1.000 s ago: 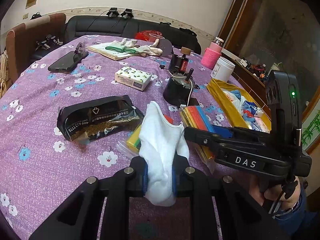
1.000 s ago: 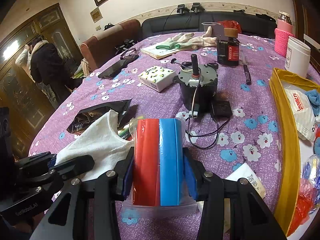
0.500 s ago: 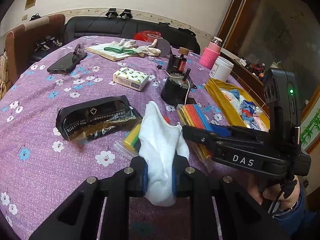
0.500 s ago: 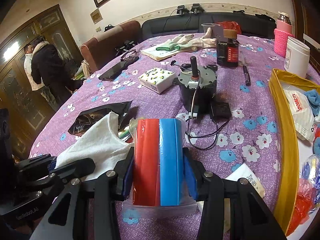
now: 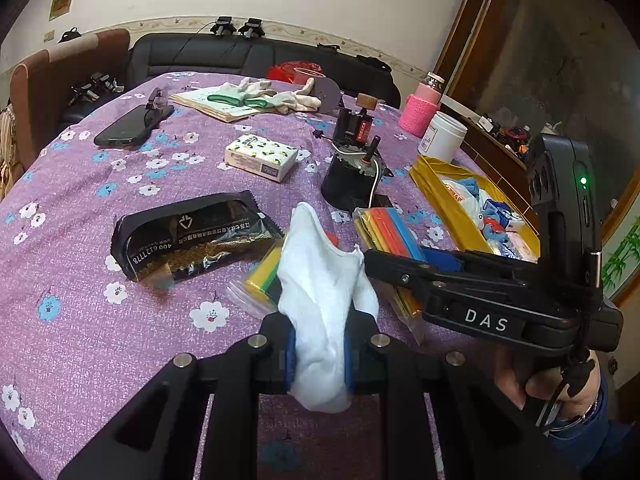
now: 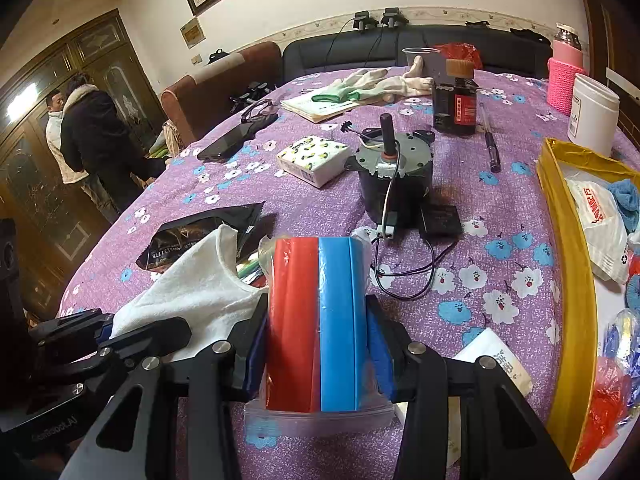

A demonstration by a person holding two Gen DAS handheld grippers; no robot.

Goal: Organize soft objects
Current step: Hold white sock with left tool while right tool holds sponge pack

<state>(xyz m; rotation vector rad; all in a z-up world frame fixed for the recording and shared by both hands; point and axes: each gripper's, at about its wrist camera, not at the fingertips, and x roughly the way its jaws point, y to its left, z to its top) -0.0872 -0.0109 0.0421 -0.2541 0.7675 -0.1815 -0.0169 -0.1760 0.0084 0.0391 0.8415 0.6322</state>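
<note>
The table (image 5: 80, 320) carries everything. Near its front edge a cloth (image 5: 324, 280) and a bag of foam strips (image 6: 320, 320) sit side by side, the cloth to the left. Just behind the cloth lies a foil packet (image 5: 192, 236). Toward the middle stands a motor (image 6: 394, 176), with a tissue pack (image 6: 312, 158) to its left. Along the right edge sits a tray (image 6: 568, 240) with bags in it, and a jar (image 6: 592, 114) behind that. At the far edge, gloves (image 6: 372, 82) lie on a booklet (image 6: 316, 106); a phone (image 5: 128, 128) lies toward the left edge.
</note>
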